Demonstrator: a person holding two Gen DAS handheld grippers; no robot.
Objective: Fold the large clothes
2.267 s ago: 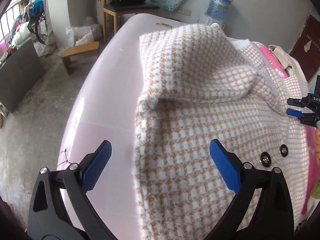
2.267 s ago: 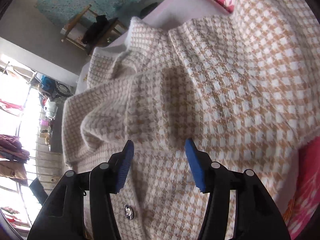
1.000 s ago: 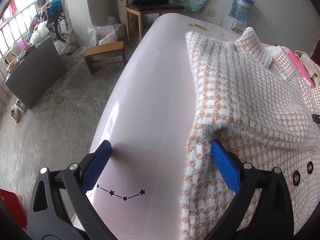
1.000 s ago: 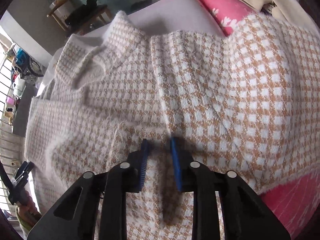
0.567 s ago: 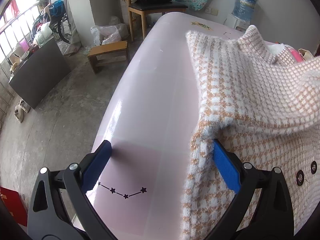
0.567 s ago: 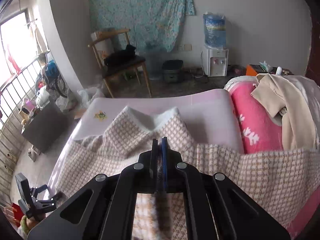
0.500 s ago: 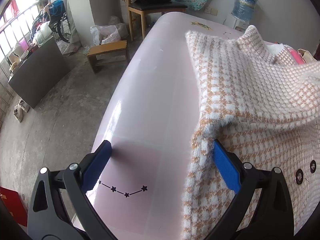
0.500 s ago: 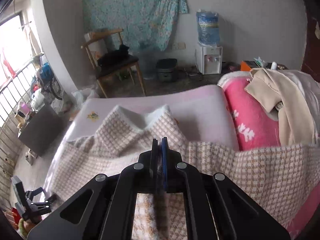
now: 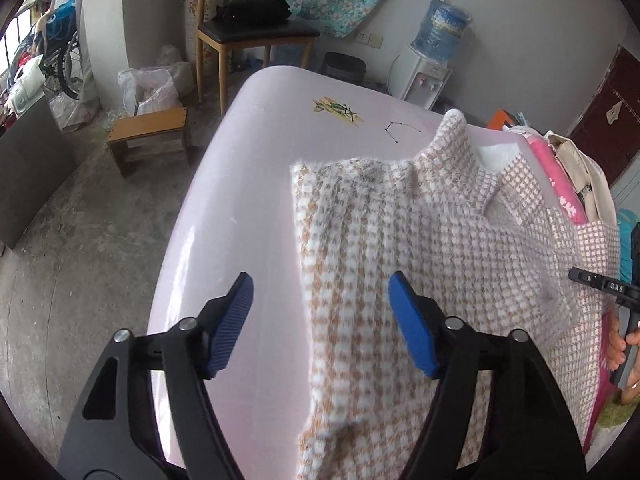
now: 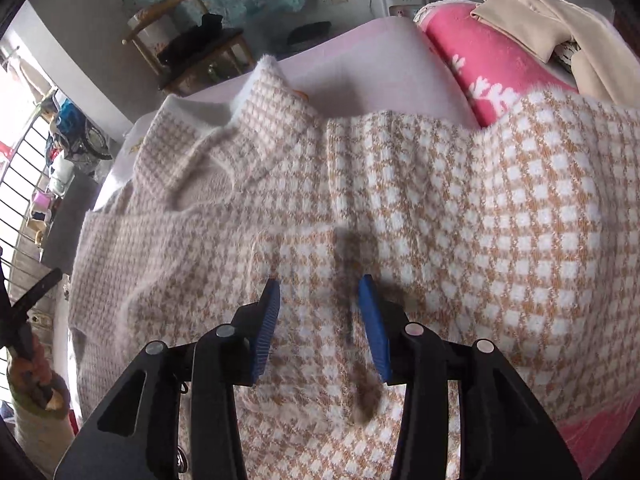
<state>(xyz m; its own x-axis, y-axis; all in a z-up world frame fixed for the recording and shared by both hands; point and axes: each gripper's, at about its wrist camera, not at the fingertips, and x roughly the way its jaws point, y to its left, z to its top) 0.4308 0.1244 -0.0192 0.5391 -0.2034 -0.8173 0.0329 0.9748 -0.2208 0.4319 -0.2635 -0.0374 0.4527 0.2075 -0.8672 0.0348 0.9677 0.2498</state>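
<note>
Knit houndstooth cardigan lies on pink bed, side panel folded over. Left hand-held gripper closing, astride cardigan edge, not yet pinching; right hand-held gripper opening, knit beneath, unpinched. Risk – fluffy fold slips, panel springs back.

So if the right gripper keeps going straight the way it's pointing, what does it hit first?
Most likely the checked sweater. The right gripper, its jaws opening with nothing pinched, points down onto the knit spread right beneath it.

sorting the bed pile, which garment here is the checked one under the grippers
The tan-and-white checked cardigan spread on the bed; the beige garment behind it is plain, heaped on the pink blanket.
</note>
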